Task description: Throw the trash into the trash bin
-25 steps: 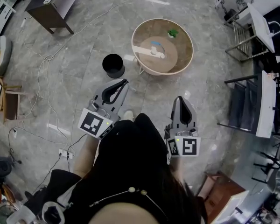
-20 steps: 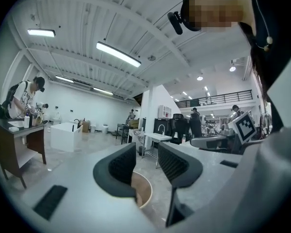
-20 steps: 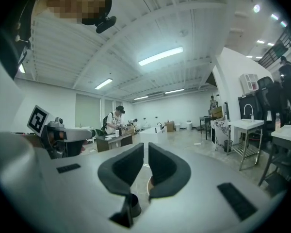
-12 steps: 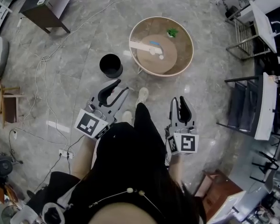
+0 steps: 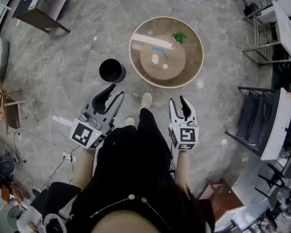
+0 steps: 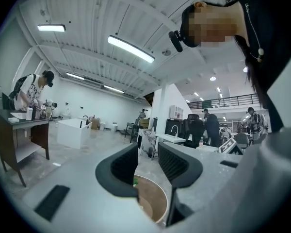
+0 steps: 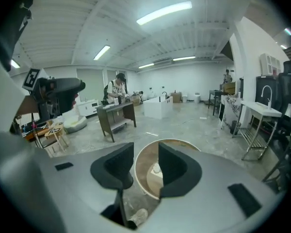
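In the head view the person stands facing a round desk (image 5: 189, 65) at twelve o'clock. The trash lies on it: a green scrap (image 5: 179, 36) toward one o'clock, a white strip (image 5: 152, 41) toward ten o'clock, and a blue piece (image 5: 157, 49) and a small white wad (image 5: 155, 58) near the middle. The black trash bin (image 5: 112, 70) stands on the floor just beside the desk, near its nine o'clock. A second ago both grippers were clenched and the desk was farther off. Now the left gripper (image 5: 114, 92) points toward the bin and the right gripper (image 5: 179, 102) toward the desk's six o'clock edge, with one shoe stepped forward between them. In the left gripper view the jaws are released and spread wide after opening, and nothing sits between them. Only the desk's brown top shows low in the gap. In the right gripper view the jaws have just been opening and are also released and empty, and they frame the desk with the white wad on it. No trash has been picked up yet. The fresh opening and the closer stance suggest that the approach to a first grasp is beginning, probably on the desk's nearer items.
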Motion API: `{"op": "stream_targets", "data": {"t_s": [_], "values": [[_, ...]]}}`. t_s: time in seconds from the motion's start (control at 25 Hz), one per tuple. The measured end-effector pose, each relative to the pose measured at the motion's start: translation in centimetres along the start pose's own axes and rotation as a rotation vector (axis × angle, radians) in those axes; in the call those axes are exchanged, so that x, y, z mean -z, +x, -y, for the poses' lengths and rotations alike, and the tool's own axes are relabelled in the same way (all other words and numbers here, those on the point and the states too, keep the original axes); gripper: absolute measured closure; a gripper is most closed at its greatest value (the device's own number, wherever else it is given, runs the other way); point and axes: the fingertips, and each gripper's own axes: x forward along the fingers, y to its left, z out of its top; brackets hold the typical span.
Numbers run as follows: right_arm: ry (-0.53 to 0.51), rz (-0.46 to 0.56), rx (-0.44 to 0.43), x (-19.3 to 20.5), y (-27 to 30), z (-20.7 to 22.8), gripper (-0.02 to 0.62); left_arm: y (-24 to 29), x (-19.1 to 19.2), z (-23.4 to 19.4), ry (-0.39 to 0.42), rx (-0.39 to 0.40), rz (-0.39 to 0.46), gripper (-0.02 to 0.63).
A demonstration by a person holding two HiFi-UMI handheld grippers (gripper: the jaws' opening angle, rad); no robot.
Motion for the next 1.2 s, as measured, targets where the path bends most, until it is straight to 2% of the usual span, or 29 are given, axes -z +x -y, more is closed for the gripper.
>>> {"op": "stream_targets", "data": {"t_s": [0.2, 0.32, 0.48, 0.64, 0.8, 1.04, 1.2], "values": [[-0.065, -0.160, -0.043, 3.5, 7.3, 3.3, 0.425, 2.0, 0.6, -3.3, -0.044, -0.096, -0.014, 0.476], [-0.084, -0.248, -0.076, 6.1, 10.7, 4.4, 0.425, 2.0, 2.0, -4.5, -0.073, -0.144, -0.053, 0.476], [-0.117, -0.391, -0.097, 10.6, 16.4, 6.0, 0.385, 3.1, 3.8, -6.5, -0.130, -0.165, -0.088, 0.476], [-0.129, -0.532, -0.091, 16.3, 20.7, 7.2, 0.376, 3.4, 6.0, -8.0, -0.170, -0.175, -0.153, 0.476], [-0.134, -0.612, -0.059, 21.0, 25.6, 8.7, 0.382, 3.1, 9.2, -9.9, -0.169, -0.196, -0.230, 0.476], [-0.210, -0.736, -0.057, 26.8, 31.6, 9.9, 0.376, 2.2, 13.7, -11.6, -0.303, -0.210, -0.289, 0.476], [-0.208, -0.788, -0.066, 29.4, 33.6, 10.1, 0.370, 1.2, 16.1, -12.6, -0.319, -0.247, -0.338, 0.476]]}}
